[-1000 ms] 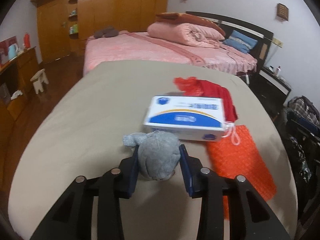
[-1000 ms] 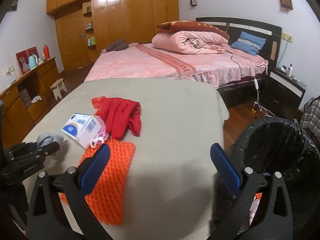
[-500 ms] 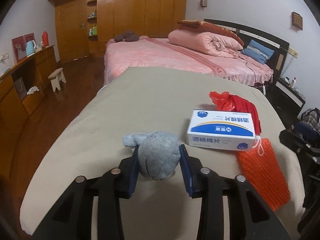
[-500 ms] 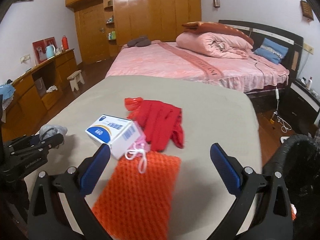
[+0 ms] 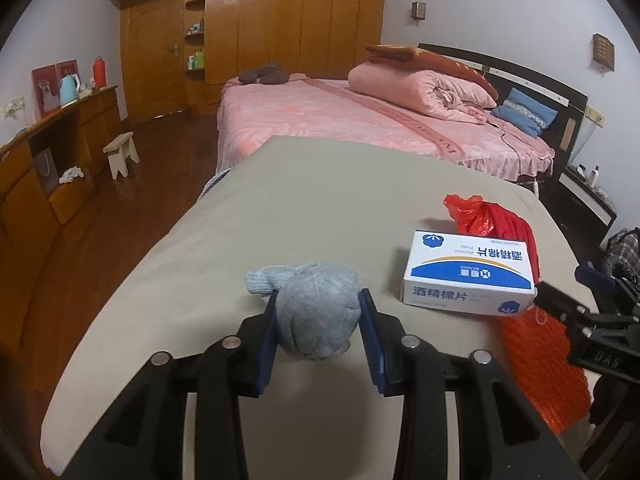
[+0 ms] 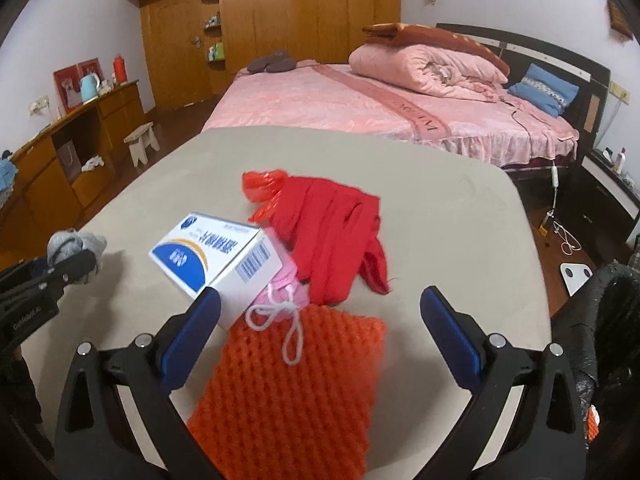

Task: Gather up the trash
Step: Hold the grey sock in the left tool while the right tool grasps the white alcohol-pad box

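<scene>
Trash sits on the tan table [image 6: 440, 208]: my left tongs [image 5: 319, 320] are clamped on a grey sock ball [image 5: 316, 316], their blue pads pressing both its sides, the ball low over the tabletop near its left edge. My right tongs [image 6: 320, 326] stand wide apart with nothing between the pads, hovering over an orange net [image 6: 292, 392]; the left pad is just in front of the white-and-blue box [image 6: 216, 258], though I cannot tell if it touches. A pink pouch [image 6: 286, 284] with a white string lies between box and net, and a red cloth [image 6: 336, 236] with a red plastic bag [image 6: 262, 186] lies beyond. A black-lined bin [image 6: 608, 320] stands off the table's right edge. Behind are a pink bed [image 6: 360, 104], a wooden wardrobe [image 6: 280, 12] and a low cabinet [image 6: 80, 148].
</scene>
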{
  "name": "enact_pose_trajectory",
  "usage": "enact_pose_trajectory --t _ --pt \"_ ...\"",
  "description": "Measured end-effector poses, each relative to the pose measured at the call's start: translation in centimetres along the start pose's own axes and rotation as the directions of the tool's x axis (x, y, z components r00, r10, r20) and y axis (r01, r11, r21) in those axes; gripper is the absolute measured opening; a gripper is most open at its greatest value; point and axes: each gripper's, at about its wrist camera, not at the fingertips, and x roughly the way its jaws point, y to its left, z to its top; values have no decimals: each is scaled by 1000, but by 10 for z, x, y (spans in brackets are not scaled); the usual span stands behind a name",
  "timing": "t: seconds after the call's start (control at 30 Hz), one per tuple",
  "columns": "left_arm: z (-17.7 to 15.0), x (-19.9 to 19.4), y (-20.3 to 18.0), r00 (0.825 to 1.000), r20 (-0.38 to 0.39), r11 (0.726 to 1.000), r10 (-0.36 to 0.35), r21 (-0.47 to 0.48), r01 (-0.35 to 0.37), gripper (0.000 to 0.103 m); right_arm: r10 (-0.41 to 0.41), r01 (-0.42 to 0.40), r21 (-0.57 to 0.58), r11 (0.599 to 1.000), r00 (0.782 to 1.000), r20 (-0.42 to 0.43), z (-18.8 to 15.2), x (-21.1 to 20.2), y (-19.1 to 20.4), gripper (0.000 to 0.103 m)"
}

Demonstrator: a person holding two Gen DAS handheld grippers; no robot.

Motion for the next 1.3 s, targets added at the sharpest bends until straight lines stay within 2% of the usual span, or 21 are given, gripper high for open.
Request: enact_pose_trajectory --t 0.33,0.57,0.63,0.7,0.83,0.87,0.9,1.0,1.13,1.17,1.2,1.3 --pt "-2 1 19 999 -3 999 36 -24 -36 38 99 -99 -80 992 995 -7 -1 -1 34 97" --pt "-4 1 27 999 -2 998 50 -36 -50 38 166 -164 -74 984 986 15 5 -11 41 97" --pt "-5 1 28 999 -2 998 51 -37 -51 38 191 -189 -77 979 982 10 8 -10 45 91" --pt "-5 1 28 999 -1 998 53 -35 -53 38 211 -211 -77 975 978 -11 10 -6 47 76" --pt "-5 0 29 998 1 998 58 -37 -57 38 220 -224 -80 971 974 -52 10 5 53 71" --pt "-5 -1 30 998 1 998 60 -37 -60 38 223 -228 -77 971 973 -65 9 7 55 68" --pt "-5 -1 30 998 1 997 61 -37 -61 38 229 -235 -73 969 970 -79 8 9 56 61" --pt "-6 -2 33 998 3 997 64 -37 -63 38 268 -275 -53 960 958 -105 6 11 56 54" --pt "-7 -2 34 997 2 997 72 -42 -72 38 317 -324 -50 945 942 -108 3 3 63 54" --pt "-7 -3 35 997 2 996 73 -44 -73 38 315 -322 -55 945 943 -106 3 2 64 56" --pt "-8 -3 36 997 2 996 74 -46 -74 38 305 -312 -61 948 946 -106 2 2 66 66" --pt "-9 -3 39 997 2 996 78 -47 -78 38 276 -283 -65 957 956 -96 3 3 69 71"
